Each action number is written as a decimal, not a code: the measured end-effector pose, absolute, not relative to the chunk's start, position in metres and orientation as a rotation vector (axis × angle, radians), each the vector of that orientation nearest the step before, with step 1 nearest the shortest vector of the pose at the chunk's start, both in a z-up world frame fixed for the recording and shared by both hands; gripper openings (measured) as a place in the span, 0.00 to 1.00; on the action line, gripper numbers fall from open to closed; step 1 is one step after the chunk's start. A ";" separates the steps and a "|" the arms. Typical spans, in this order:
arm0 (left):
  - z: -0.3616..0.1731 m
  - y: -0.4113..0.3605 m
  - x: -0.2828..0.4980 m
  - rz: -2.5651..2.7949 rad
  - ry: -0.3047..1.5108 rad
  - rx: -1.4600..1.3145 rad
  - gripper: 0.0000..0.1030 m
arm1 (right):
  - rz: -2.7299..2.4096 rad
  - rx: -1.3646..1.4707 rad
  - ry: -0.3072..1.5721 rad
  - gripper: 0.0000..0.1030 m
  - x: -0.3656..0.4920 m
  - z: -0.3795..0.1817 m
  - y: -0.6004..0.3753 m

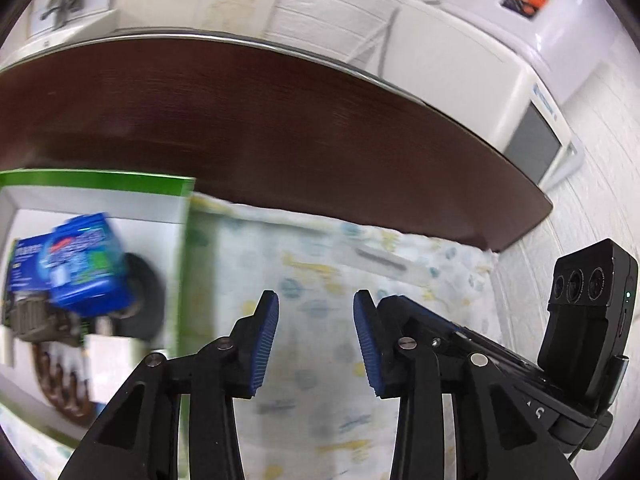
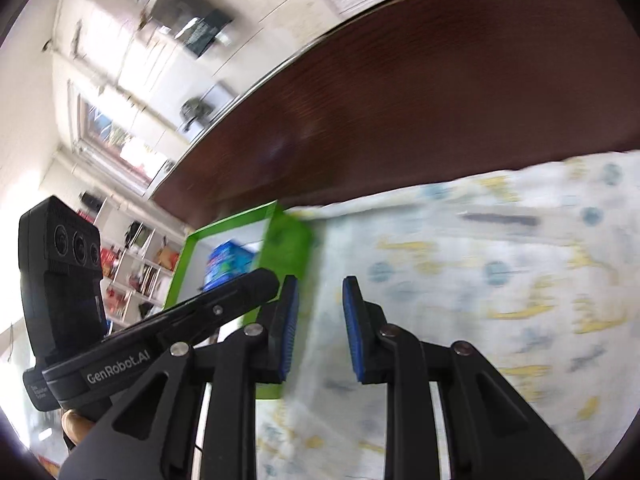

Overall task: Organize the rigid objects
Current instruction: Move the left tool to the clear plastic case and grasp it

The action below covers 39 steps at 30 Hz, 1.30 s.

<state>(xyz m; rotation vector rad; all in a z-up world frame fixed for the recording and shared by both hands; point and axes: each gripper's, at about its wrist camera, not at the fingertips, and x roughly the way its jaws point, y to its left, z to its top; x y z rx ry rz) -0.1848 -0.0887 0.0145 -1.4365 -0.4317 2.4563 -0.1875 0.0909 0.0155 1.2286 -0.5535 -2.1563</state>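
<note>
Rigid objects lie gathered in the green box (image 1: 100, 188), a white-lined carton at the left end of the patterned cloth (image 1: 320, 264): a blue packet (image 1: 86, 264) rests on top, propped over a dark round thing (image 1: 146, 300), with a brown ridged piece (image 1: 60, 384) nearer the camera. Blur keeps me from naming them more closely.

Just right of the box, the left gripper (image 1: 316, 340) hangs over bare cloth with its blue pads apart and nothing between them. The right gripper (image 2: 320, 328) is right of the box too, close beside the left one; its jaws stand a little apart, narrower than the left's, and are likewise empty.

Right of the box, well out on the cloth, lies a slim grey stick-like thing (image 2: 500, 220), apparently the one piece not yet in the box. No other loose item shows.

Judging by this, a drop into the box is done and the step in hand is the reach for the next piece. That calls for swinging a gripper away from the box to the grey stick, lining the pads across its thin width, lowering to the cloth and closing without snagging the fabric.
</note>
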 end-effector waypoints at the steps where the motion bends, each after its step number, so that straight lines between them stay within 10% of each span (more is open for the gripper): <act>1: 0.012 -0.077 -0.190 2.444 -0.412 -1.440 0.37 | -2.184 1.229 -0.576 0.23 -0.191 0.013 0.106; 39: -0.062 -0.032 -0.276 2.426 -0.330 -1.592 0.39 | -2.348 1.389 -0.648 0.25 -0.256 -0.055 0.197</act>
